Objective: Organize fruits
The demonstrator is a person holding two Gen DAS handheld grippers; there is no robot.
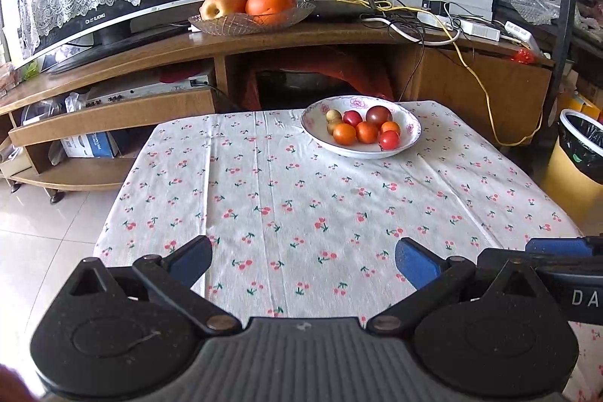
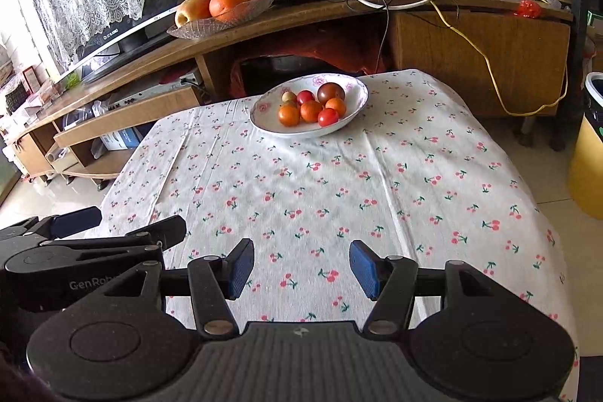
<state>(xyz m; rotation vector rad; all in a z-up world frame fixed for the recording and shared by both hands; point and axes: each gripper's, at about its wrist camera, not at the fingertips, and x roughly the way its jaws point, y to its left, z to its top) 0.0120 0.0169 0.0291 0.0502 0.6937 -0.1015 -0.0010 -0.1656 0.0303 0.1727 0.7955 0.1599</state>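
Fruits [image 1: 367, 129] bowled; both grippers' jaws open, empty.

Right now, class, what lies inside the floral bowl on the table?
The floral bowl holds small tomatoes: red, orange, one dark, plus two pale fruits. Anything beneath them is hidden.
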